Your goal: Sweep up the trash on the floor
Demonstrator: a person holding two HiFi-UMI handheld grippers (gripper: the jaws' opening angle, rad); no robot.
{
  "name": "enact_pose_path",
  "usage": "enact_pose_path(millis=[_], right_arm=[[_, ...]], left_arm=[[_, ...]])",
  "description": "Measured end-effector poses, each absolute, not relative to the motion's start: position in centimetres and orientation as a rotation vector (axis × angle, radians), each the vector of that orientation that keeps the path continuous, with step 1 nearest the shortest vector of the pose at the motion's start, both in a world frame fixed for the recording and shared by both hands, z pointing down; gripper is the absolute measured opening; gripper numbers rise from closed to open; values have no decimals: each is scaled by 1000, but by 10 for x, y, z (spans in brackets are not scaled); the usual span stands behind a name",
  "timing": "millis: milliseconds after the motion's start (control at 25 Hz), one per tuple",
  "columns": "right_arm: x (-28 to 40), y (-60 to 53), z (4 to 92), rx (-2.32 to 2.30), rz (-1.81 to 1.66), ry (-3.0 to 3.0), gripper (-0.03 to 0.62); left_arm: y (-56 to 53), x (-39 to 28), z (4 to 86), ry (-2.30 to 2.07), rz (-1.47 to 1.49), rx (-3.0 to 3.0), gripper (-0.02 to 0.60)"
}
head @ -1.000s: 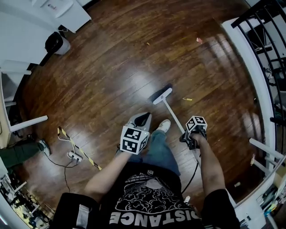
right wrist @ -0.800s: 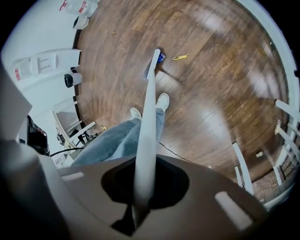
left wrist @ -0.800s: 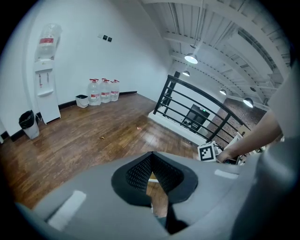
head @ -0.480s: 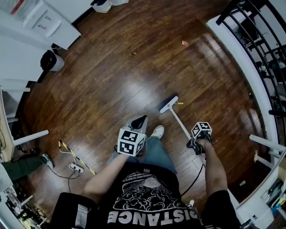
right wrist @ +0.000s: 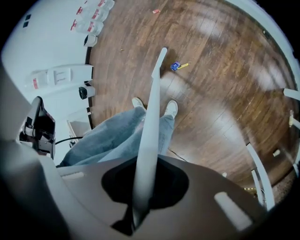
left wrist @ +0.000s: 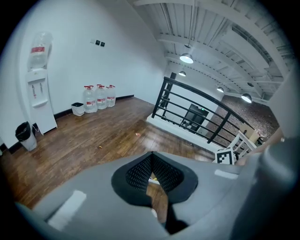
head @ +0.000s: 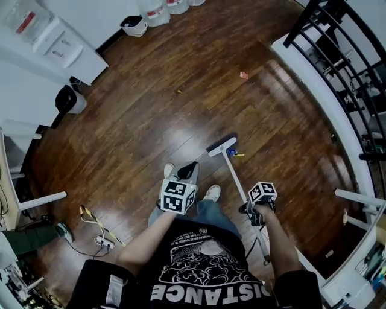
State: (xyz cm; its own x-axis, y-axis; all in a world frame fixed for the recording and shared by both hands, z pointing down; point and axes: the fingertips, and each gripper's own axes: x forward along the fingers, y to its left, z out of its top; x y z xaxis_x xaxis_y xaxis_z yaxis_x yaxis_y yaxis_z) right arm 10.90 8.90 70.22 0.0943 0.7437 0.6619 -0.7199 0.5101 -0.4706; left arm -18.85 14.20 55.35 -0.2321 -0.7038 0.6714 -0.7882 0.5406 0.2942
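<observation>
My right gripper [head: 251, 210] [right wrist: 140, 199] is shut on the white broom handle [head: 236, 176] [right wrist: 150, 117]. The broom head [head: 221, 145] rests on the wooden floor just ahead of the person's shoes. A blue and yellow scrap [head: 235, 154] [right wrist: 177, 66] lies right against the head's right end. Farther off lie a pink scrap [head: 243, 75] [left wrist: 137, 134] [right wrist: 156, 11] and a tiny orange bit [head: 178, 92] [left wrist: 100, 147]. My left gripper [head: 189, 165] [left wrist: 150, 154] hangs above the left shoe, jaws shut with nothing between them.
A black railing [head: 338, 72] [left wrist: 201, 117] on a white kerb bounds the right side. A water dispenser [head: 51, 39] [left wrist: 36, 89], black bin [head: 66, 99], small white bin [head: 132, 25] and water bottles [left wrist: 97, 97] line the far wall. A cable and power strip [head: 99, 240] lie at the left.
The person has stepped forward toward the far wall. The broom head has closed on the blue and yellow scrap, which now lies against it. Both grippers kept their state.
</observation>
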Motion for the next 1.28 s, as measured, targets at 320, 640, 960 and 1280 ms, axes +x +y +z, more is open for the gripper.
enact_pose_path(millis=[320,640,960,1280], right_arm=[[-11,121,691,-38,1128,-1064,8],[-184,178,682,-53,1171,-1088,9],[-368,223,703,-60,1259,-1110,8],[-455,228,751,-43,1298,-1074,8]], left_arm=[[149,-257,563,-1935,121,1261,5],[191,-380,561,-1900,149,1330,5],[258,-475,573,-1888,206,1289,5],[277,-518,598,-1848,187,1207,5]])
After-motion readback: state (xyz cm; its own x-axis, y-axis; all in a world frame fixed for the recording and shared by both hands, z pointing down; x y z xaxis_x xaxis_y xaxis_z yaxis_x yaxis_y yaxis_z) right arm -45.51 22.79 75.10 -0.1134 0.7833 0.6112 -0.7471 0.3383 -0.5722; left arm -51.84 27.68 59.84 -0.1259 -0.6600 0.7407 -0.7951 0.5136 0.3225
